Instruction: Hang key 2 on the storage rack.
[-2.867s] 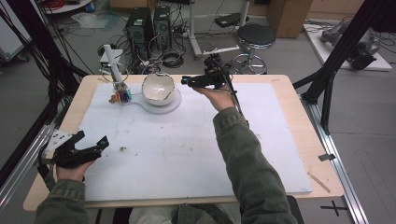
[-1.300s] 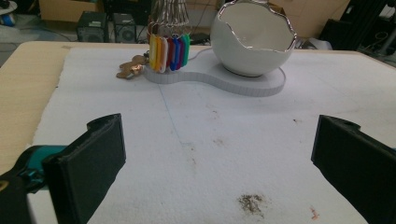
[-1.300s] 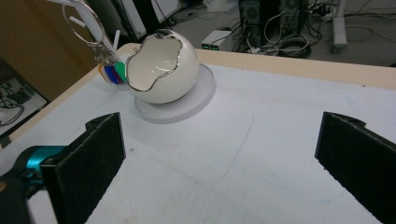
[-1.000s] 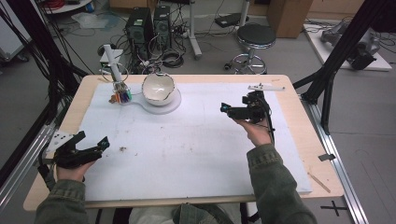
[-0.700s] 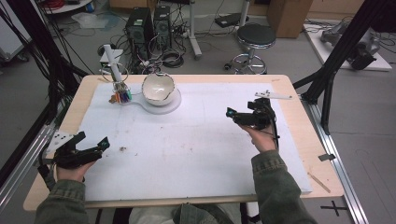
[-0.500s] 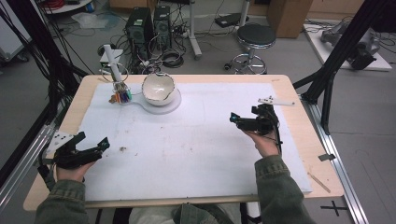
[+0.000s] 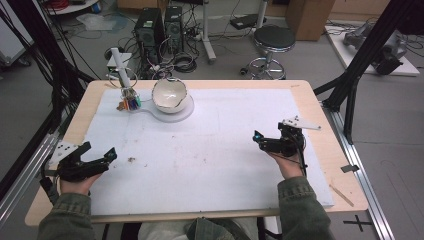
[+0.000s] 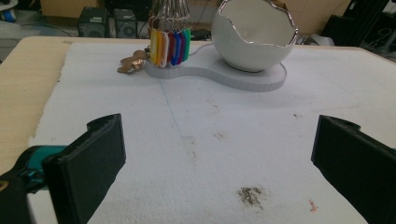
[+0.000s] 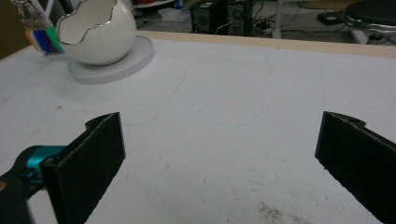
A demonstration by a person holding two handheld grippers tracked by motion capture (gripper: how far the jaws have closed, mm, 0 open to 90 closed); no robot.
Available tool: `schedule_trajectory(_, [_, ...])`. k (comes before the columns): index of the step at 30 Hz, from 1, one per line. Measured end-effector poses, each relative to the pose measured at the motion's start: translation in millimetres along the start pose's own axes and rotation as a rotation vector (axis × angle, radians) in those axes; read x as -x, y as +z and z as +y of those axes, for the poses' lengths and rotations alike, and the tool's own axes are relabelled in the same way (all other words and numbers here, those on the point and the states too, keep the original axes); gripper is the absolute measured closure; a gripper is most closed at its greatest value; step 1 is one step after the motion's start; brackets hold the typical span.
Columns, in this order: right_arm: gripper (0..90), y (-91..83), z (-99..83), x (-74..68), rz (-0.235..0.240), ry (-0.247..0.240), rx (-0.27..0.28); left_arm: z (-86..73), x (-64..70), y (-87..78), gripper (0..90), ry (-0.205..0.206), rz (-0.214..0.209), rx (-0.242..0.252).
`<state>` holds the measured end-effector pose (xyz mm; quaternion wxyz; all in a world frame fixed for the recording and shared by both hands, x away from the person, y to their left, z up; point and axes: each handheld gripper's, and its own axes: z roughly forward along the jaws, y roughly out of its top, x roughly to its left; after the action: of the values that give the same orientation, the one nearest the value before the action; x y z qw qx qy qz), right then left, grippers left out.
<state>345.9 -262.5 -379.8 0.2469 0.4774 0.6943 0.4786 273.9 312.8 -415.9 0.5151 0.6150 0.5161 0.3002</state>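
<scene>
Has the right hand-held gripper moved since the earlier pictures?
Yes. The right hand-held gripper has pulled back from beside the bowl toward the table's right, near side, jaws open.

White eggshell-shaped bowl (image 7: 169,94) on a grey base (image 7: 176,111), coloured key tags (image 7: 132,102) beside it.

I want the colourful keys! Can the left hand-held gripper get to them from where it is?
Probably yes. The left hand-held gripper is open, and only bare white mat lies between it and the keys. The bowl stands beside them, not in the way.

Overhead view; two low tabletop views
</scene>
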Motion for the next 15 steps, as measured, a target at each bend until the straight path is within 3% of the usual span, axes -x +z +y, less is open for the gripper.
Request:
schedule_trajectory(6, [0.5,-4.7,-12.7,3.8,-0.032,0.001,0.007,-0.3,0.2,0.1,3.5,-0.005,-0.002,-0.002])
schedule_trajectory(10, [0.5,-7.6,-22.0,3.5,-0.083,-0.033,0.018,-0.2,-0.1,0.9,3.5,-0.009,-0.005,-0.005])
schedule_trajectory(12, [0.5,-8.6,-22.7,2.8,-0.070,-0.021,0.032,-0.2,-0.3,1.8,3.4,-0.012,-0.008,-0.007])
schedule_trajectory(15, [0.5,-9.9,-22.0,2.3,-0.090,-0.042,0.059,-0.2,-0.1,1.8,3.5,-0.013,-0.009,-0.004])
